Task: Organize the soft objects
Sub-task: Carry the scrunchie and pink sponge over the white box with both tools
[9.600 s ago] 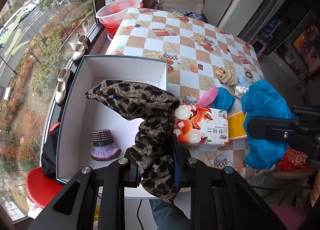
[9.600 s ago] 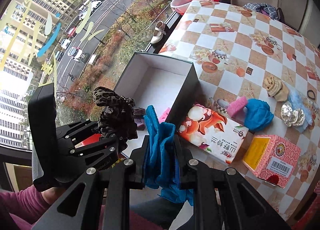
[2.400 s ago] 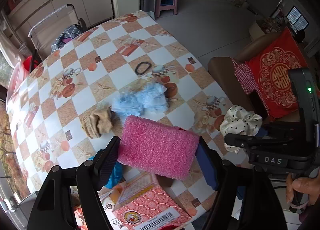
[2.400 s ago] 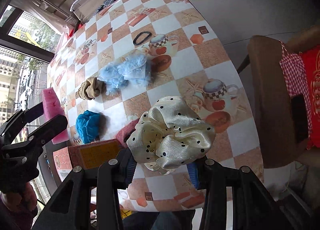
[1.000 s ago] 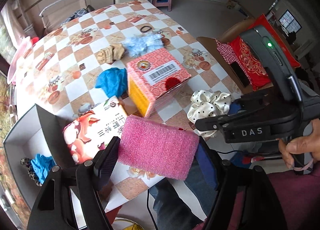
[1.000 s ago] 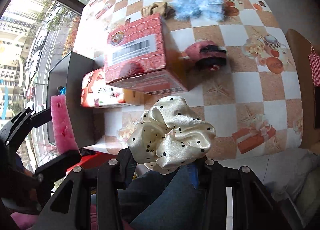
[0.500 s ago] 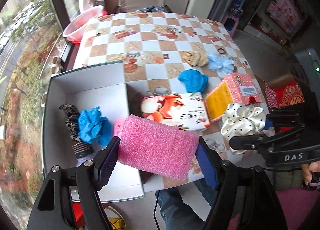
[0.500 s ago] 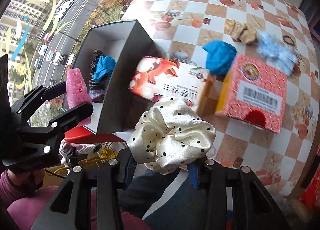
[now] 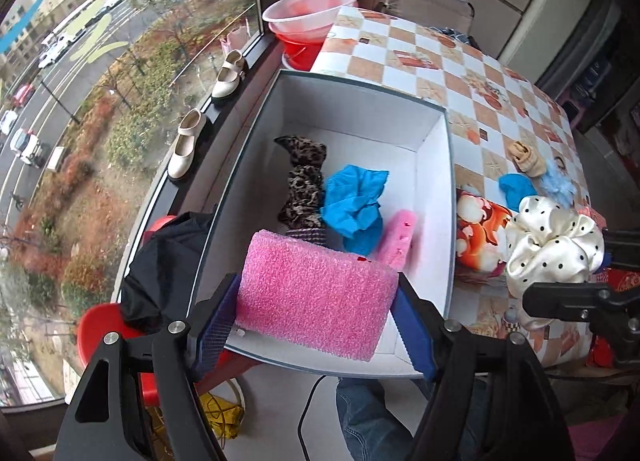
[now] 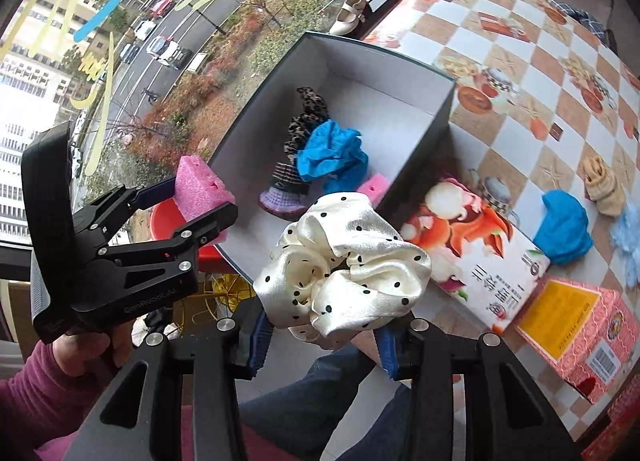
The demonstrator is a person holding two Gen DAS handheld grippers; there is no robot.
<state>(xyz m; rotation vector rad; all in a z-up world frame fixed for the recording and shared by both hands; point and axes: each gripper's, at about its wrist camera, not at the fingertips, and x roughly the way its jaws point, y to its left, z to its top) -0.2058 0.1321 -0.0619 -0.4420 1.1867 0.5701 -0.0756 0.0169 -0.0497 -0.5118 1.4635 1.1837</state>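
Pink foam (image 9: 316, 301), likely light and springy, sits clenched end to end in the left gripper (image 9: 316, 325) over the box's (image 9: 434, 117) near edge; the right gripper (image 10: 324, 335) pinches the slippery-looking satin scrunchie (image 10: 344, 265) by its bunched folds.

I can't see the near white box wall (image 9: 424, 165) behind the pink foam block (image 9: 316, 297); the knitted purple item (image 10: 280, 197) is partly covered.

2 wrist fisheyes, each looking steeply down along its fingers, close above, sharing the open box (image 9: 434, 165) (image 10: 442, 109) and checkered table (image 9: 492, 109) (image 10: 540, 73)
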